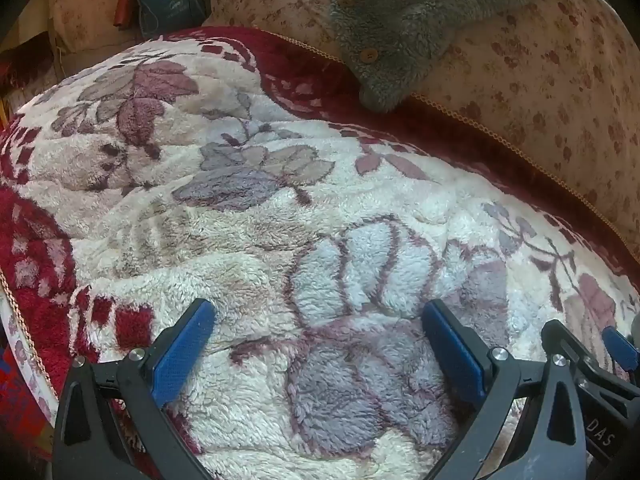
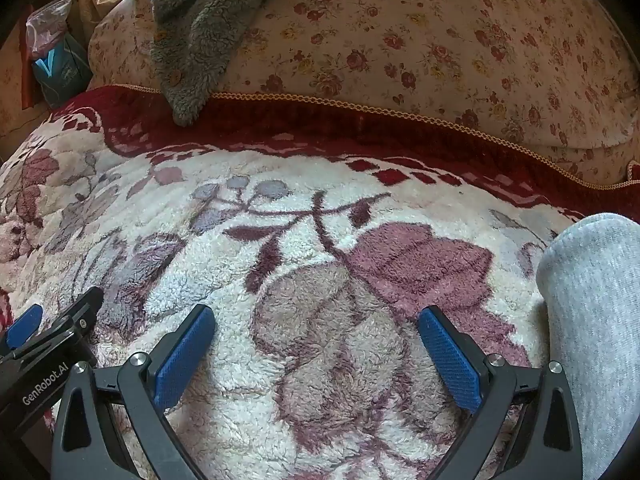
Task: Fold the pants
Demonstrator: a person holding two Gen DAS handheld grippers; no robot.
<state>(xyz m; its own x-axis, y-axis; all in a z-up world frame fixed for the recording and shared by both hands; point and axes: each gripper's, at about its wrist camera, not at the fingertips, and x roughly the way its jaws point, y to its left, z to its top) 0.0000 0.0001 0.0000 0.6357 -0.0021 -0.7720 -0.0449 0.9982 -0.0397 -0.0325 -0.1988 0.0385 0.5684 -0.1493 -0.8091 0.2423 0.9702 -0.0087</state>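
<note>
Spread under everything, filling most of both views: a shaggy white blanket (image 1: 280, 220) with mauve and grey leaf patterns and a dark red border trimmed in gold cord.

Behind it, along the far edge: a long cream cushion (image 2: 440, 40) printed with small roses, pressed against the red border.

Draped over the cushion's left part: a grey fleecy garment (image 2: 200, 20) with round wooden buttons (image 2: 175, 77), its lowest tip hanging down onto the red border. At the right edge of the right wrist view: a rounded mass of light grey knit fabric (image 2: 592, 320) lying on the blanket just beside the right gripper's outer finger. Cannot tell which of the two is the pants, nor whether the knit fabric is worn or loose.

Lower centre of the left wrist view: left gripper (image 1: 319, 309), jaws spread wide, blue pads facing each other, only blanket pile between them, tilted down over the blanket. Lower centre of the right wrist view: right gripper (image 2: 316, 315), likewise spread wide, nothing gripped, just above a mauve leaf. Side by side, each showing at the edge of the other's view.

Far left corner, beyond the cushion: a teal packet (image 1: 168, 0), standing upright.
</note>
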